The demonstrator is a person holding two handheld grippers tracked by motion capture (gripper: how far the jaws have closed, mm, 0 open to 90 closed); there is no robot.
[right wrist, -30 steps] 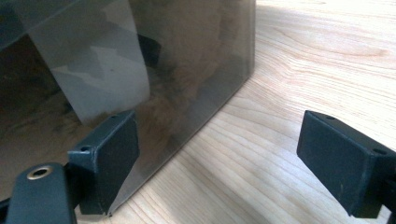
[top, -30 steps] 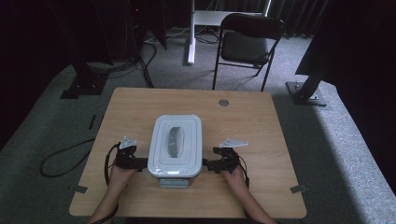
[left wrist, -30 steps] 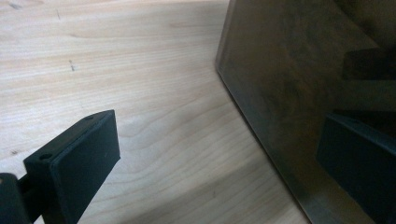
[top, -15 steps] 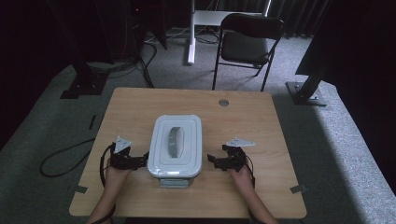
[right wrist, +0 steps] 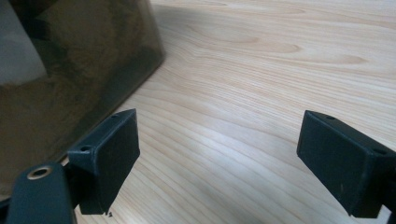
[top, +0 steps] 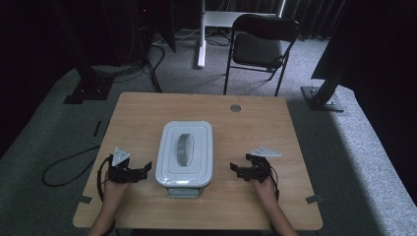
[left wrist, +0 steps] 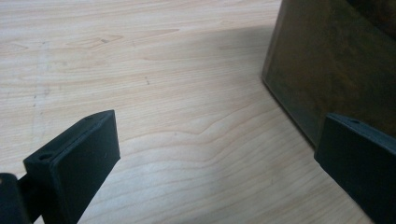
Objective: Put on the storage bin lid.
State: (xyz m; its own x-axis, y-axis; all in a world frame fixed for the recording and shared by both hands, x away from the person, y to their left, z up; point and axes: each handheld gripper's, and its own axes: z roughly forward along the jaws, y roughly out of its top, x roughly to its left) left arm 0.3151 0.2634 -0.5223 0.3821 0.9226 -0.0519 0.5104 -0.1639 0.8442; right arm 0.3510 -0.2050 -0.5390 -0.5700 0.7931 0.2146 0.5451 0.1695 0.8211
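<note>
1. Left gripper rests on the table just left of the box — jaws spread wide, holding nothing, pointing at the box's side.
2. The lidded box sits mid-table, nearer the person, its long axis running away from them.
3. Right gripper sits farther off on the right — jaws likewise spread and empty. The left is likely nearer.

the table is pale wood with a smooth, faintly sheened grain. the container has a matt white plastic lid; its wall looks like dark, glossy see-through plastic, though that is blurred. jaws are matt black plastic.
</note>
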